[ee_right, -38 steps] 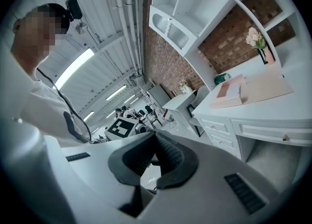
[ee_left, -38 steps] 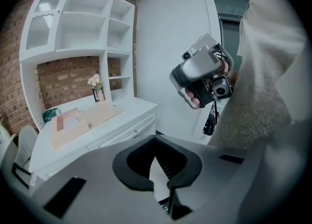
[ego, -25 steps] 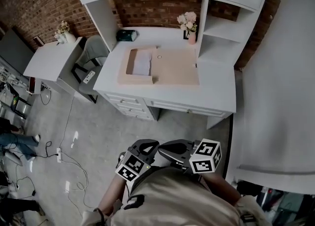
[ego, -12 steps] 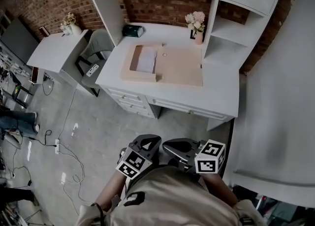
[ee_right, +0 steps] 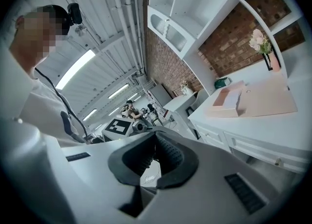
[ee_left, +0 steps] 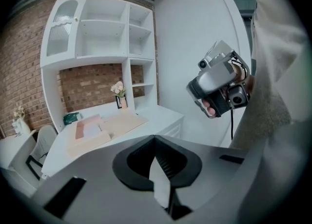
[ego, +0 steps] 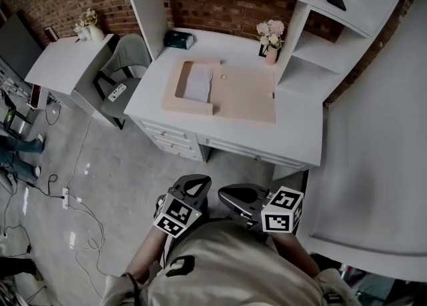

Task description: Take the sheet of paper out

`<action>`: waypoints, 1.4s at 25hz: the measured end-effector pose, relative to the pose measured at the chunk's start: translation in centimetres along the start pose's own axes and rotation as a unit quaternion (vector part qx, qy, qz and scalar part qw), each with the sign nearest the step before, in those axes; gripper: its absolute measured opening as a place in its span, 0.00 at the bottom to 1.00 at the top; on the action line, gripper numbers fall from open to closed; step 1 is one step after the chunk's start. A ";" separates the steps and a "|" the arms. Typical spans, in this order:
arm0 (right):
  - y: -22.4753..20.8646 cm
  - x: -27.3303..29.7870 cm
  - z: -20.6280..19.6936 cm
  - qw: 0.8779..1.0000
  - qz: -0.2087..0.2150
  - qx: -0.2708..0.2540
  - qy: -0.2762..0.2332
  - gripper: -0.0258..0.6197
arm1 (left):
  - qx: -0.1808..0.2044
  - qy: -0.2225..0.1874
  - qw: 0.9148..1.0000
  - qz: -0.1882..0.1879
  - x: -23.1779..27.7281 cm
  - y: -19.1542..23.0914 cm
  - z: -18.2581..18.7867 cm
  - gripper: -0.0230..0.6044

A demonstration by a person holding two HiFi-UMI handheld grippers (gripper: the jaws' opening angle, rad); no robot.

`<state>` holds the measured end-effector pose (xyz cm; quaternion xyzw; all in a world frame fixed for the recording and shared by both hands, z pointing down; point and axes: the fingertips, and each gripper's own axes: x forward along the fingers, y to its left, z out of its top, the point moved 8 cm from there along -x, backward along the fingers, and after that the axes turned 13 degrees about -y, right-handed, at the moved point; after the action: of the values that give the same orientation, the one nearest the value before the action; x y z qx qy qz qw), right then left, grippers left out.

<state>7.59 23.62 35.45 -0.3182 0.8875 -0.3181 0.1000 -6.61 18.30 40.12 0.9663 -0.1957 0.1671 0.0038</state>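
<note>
Desk first: the white wooden desk with its shelf hutch (ego: 293,131) stands ahead of both your grippers, well apart from them, against a red brick wall. A white side table (ego: 63,65) and a grey chair (ego: 130,58) sit further off to the left of your left gripper.

On the desk, ahead of the jaws, lies an open flat tan box (ego: 247,95). Its shallow tray is on the side nearer your left gripper and its lid is spread flat toward your right. The white sheet of paper (ego: 198,85) lies inside that tray, far from either tool.

You hold both tools close to your body, side by side. Your left gripper (ee_left: 155,137) has its dark jaws together at the tips with nothing between them. Your right gripper (ee_right: 155,135) is likewise closed and empty.

Beyond the box, a pink vase of pale flowers (ego: 271,55) stands ahead of your right gripper, and a small dark green box (ego: 179,39) ahead of your left.
</note>
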 end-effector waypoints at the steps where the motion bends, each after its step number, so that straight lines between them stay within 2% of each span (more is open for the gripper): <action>1: -0.1 0.5 0.1 1.000 -0.001 -0.002 0.003 0.08 | -0.003 -0.001 1.000 0.001 -0.1 0.5 -0.2 0.06; 11: -1.4 5.4 1.6 0.999 -0.008 -0.032 0.033 0.08 | -0.023 -0.032 0.999 0.019 -0.5 6.2 -1.0 0.06; 25: -2.4 9.6 2.7 0.997 -0.034 -0.039 0.048 0.08 | -0.033 -0.052 0.998 0.005 -0.5 11.2 -1.9 0.06; 35: -2.9 14.1 2.4 0.997 -0.031 -0.036 0.066 0.08 | -0.037 -0.060 0.997 0.018 -2.8 15.0 -3.6 0.06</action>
<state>-1.00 11.85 35.81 -0.3276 0.8926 -0.3092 0.0199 -15.91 5.82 41.77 0.9701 -0.2190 0.1014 0.0249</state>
